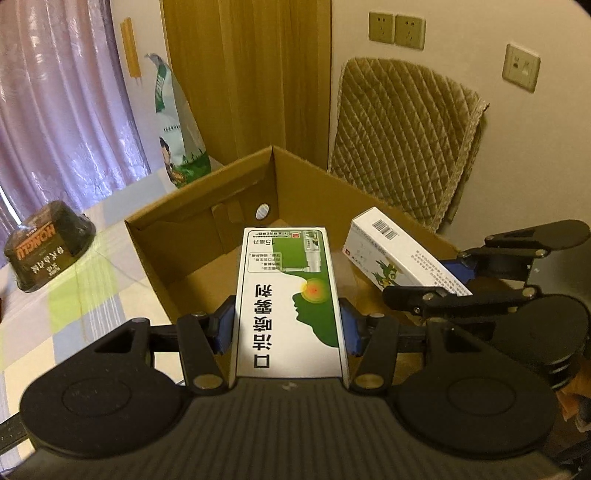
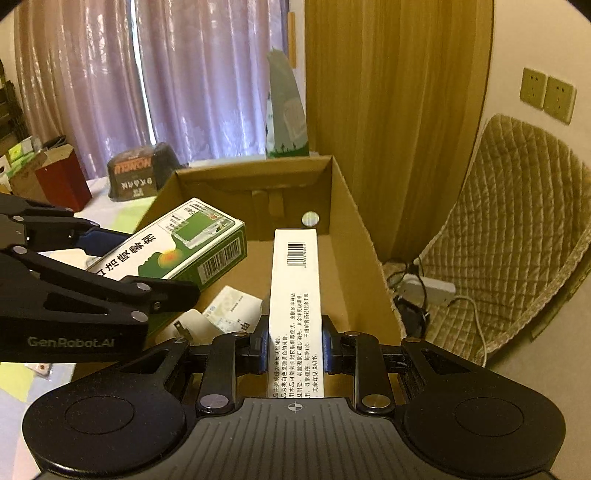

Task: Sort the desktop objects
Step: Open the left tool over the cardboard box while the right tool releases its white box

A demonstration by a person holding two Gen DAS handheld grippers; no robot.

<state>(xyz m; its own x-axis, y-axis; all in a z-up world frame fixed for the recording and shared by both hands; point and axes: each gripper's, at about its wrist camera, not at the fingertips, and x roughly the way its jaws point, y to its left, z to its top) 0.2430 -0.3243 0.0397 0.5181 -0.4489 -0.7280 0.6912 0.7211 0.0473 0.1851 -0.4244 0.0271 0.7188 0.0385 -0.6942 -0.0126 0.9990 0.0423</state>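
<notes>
- Two grippers each clenched a medicine box above the open cardboard carton (image 1: 207,236): the left gripper (image 1: 288,325) pinched the green-and-white spray box (image 1: 291,295) by its long sides, and the right gripper (image 2: 294,345) pinched the narrow white box (image 2: 294,295) with the barcode the same way.
- In the left wrist view, the white box (image 1: 399,258) showed a small bird picture on its side and sat to the right of the spray box, apart from it, held by the right gripper (image 1: 458,280).
- In the right wrist view, the spray box (image 2: 173,247) hung tilted over the carton's left half, with the left gripper (image 2: 110,262) around it.
- Beneath the spray box, on the carton floor, lay several white items (image 2: 221,314); what they were could not be told.
- The carton (image 2: 347,206) stood on a table with a checked cloth (image 1: 55,306).
- Beyond the carton, on the table, a dark bowl-shaped pack (image 1: 48,243) sat upside down, and a tall green-and-white bag (image 1: 177,129) stood upright near the carton's far side.
- Farther off hung a purple curtain (image 2: 110,74), and a quilted cushion (image 1: 402,140) leaned against the wall under the sockets (image 1: 397,29).
</notes>
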